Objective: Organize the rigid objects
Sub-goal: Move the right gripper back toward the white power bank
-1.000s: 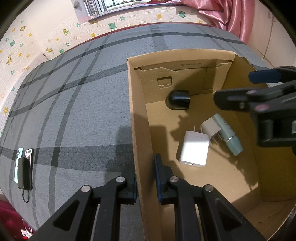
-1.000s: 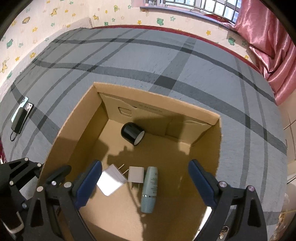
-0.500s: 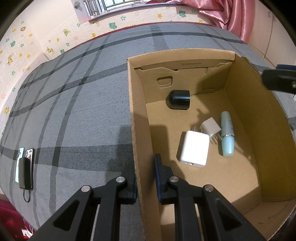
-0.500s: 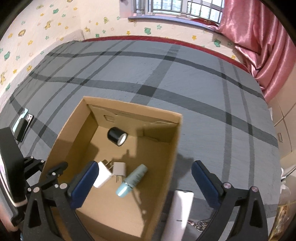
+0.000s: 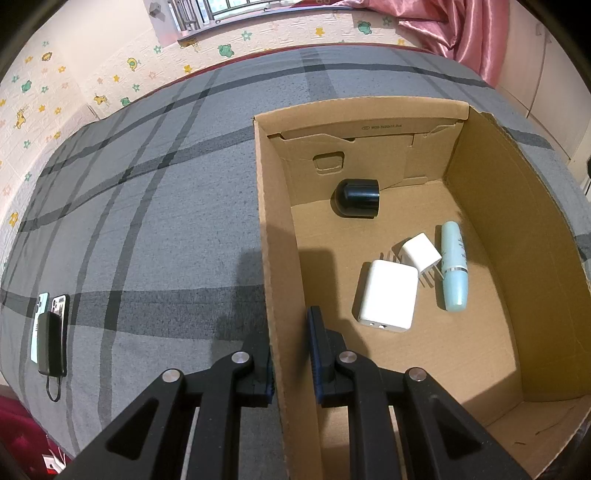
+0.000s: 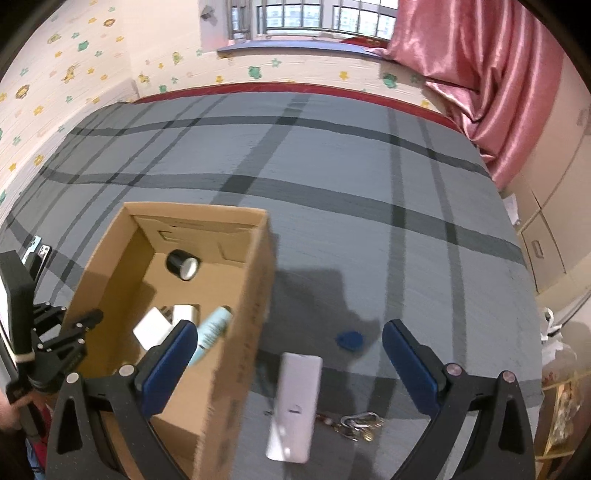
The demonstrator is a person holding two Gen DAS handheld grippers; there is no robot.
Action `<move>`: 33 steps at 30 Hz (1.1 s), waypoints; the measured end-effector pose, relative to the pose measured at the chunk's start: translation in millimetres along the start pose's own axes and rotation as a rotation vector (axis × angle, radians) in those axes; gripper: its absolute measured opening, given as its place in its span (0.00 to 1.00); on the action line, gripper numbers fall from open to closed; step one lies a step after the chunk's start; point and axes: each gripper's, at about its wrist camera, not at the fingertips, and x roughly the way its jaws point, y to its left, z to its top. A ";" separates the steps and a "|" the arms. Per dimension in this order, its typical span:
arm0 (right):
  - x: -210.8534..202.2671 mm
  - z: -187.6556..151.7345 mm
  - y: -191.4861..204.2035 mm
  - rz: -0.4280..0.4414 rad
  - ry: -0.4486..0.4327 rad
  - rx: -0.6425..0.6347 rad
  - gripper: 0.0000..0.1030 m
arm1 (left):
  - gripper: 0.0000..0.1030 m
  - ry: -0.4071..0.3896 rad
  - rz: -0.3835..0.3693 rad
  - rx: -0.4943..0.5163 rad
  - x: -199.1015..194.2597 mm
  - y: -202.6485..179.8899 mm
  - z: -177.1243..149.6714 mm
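Pretty clearly a bedroom in someone's home, maybe a kid's room. The whole work surface is a bed with a grey plaid bedsheet (image 6: 332,177) over a red mattress edge (image 6: 295,88). The cream brick-pattern wall padding (image 5: 74,96) is dotted with little stars, frogs and cartoon animal stickers. There's a shiny pink satin curtain (image 6: 491,74) next to a barred window (image 6: 314,18), plus beige wardrobe doors (image 6: 554,206) off to the side.
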 end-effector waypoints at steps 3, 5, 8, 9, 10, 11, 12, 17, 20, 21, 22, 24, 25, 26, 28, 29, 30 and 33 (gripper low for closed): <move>-2.5 -9.5 -15.1 -0.020 0.000 0.021 0.99 | 0.15 -0.001 0.002 0.002 -0.4 -0.5 -0.2; -2.6 -16.9 -25.1 -0.033 0.003 0.036 0.99 | 0.15 -0.001 0.001 -0.001 -0.5 -0.4 -0.4; 1.0 -28.8 -38.3 -0.048 0.017 0.062 0.99 | 0.15 -0.002 0.003 0.000 -1.2 -0.8 -0.6; 2.5 -32.9 -42.0 -0.052 0.021 0.071 0.99 | 0.15 -0.002 0.003 0.000 -1.4 -1.0 -0.7; 3.9 -36.7 -44.8 -0.058 0.024 0.077 0.99 | 0.15 -0.002 0.004 0.000 -1.5 -1.3 -0.9; 5.9 -42.0 -48.6 -0.069 0.027 0.082 0.99 | 0.15 -0.002 0.004 0.000 -1.4 -1.3 -1.0; 7.4 -45.8 -50.4 -0.075 0.028 0.086 0.99 | 0.15 -0.002 0.004 0.000 -1.4 -1.3 -1.1; 16.9 -69.0 -58.2 -0.101 0.044 0.107 0.99 | 0.15 -0.004 0.008 0.003 -2.0 -1.9 -1.5; 24.0 -83.1 -63.3 -0.108 0.055 0.128 0.99 | 0.15 -0.004 0.009 0.003 -2.2 -2.4 -1.9; 25.9 -86.7 -64.5 -0.107 0.059 0.135 0.99 | 0.15 -0.005 0.009 0.002 -2.3 -2.3 -2.0; 28.2 -91.7 -65.8 -0.108 0.066 0.141 0.99 | 0.15 -0.004 0.009 0.002 -2.2 -2.4 -1.9; 33.0 -100.9 -67.7 -0.115 0.072 0.149 0.99 | 0.15 -0.005 0.011 0.003 -2.3 -2.7 -2.1; 35.0 -104.0 -68.1 -0.119 0.076 0.149 0.99 | 0.15 -0.005 0.011 0.003 -2.4 -2.8 -2.1; 38.1 -108.4 -68.0 -0.123 0.082 0.149 0.99 | 0.15 -0.005 0.012 0.003 -2.2 -3.0 -1.8; 41.8 -115.9 -68.4 -0.125 0.083 0.150 0.99 | 0.15 -0.004 0.013 0.003 -2.2 -3.2 -1.6; 44.0 -119.6 -68.5 -0.129 0.085 0.150 0.99 | 0.15 -0.004 0.013 0.002 -2.3 -3.2 -1.8; 46.9 -123.7 -68.4 -0.129 0.090 0.152 0.99 | 0.15 -0.004 0.013 0.002 -2.2 -3.1 -1.7; 56.8 -134.6 -69.8 -0.126 0.111 0.164 0.99 | 0.15 -0.005 0.013 0.003 -2.1 -3.0 -1.8</move>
